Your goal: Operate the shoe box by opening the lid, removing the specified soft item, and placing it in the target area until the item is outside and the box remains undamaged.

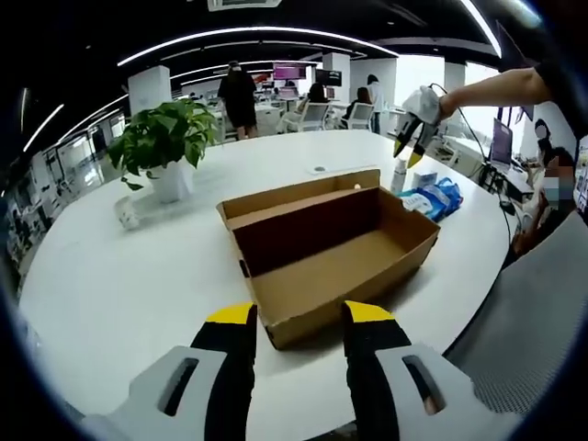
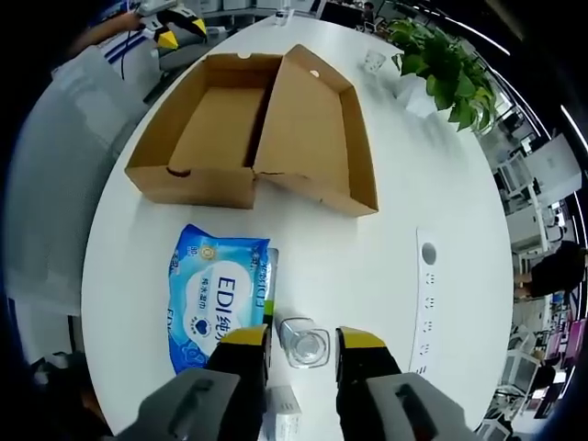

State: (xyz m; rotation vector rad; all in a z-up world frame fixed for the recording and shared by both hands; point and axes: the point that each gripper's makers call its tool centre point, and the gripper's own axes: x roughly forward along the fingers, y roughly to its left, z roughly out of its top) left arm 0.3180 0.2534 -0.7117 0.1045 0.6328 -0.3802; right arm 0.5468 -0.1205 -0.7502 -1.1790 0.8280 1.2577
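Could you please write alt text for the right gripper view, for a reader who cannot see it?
An open brown cardboard shoe box, empty, lies on a round white table with its lid folded back. Nearer, a blue-and-white soft wipes pack lies beside a small clear glass, just ahead of the open yellow-tipped right gripper.

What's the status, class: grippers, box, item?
Both grippers open and empty, left gripper, right gripper. Box open, empty inside. Blue wipes pack out on the table. Small clear bottle between right jaws.

An open-plan office: desks with monitors (image 1: 501, 142), office chairs (image 1: 312, 116), strip ceiling lights (image 1: 257, 35).
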